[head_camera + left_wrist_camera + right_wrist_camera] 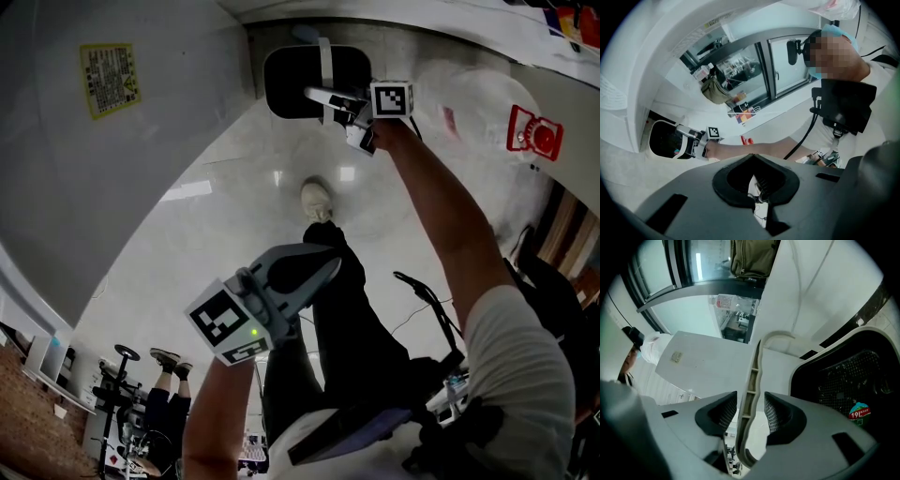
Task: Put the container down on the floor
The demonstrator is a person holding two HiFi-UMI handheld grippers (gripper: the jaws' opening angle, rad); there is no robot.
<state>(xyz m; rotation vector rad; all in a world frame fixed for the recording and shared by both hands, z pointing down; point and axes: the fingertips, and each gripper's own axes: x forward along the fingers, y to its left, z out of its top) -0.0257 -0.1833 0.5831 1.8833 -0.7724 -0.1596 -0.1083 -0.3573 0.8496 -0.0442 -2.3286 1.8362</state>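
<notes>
Jaws of the right hand-held gripper point(330, 101) stand apart around the white handle point(751, 380) of the black container point(314, 82). It sits on the floor point(234, 206) by the wall point(169, 112). The left hand-held gripper point(328, 265) is closed together, empty.

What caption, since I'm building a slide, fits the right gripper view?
Right gripper, jaws apart, straddles the pale handle of the black container without clamping it.

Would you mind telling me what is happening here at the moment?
A person has a gripper in each hand. The right gripper stands open around the white handle of a black container, which appears to rest on the floor by the wall. The left gripper hangs shut and empty, away from it.
</notes>
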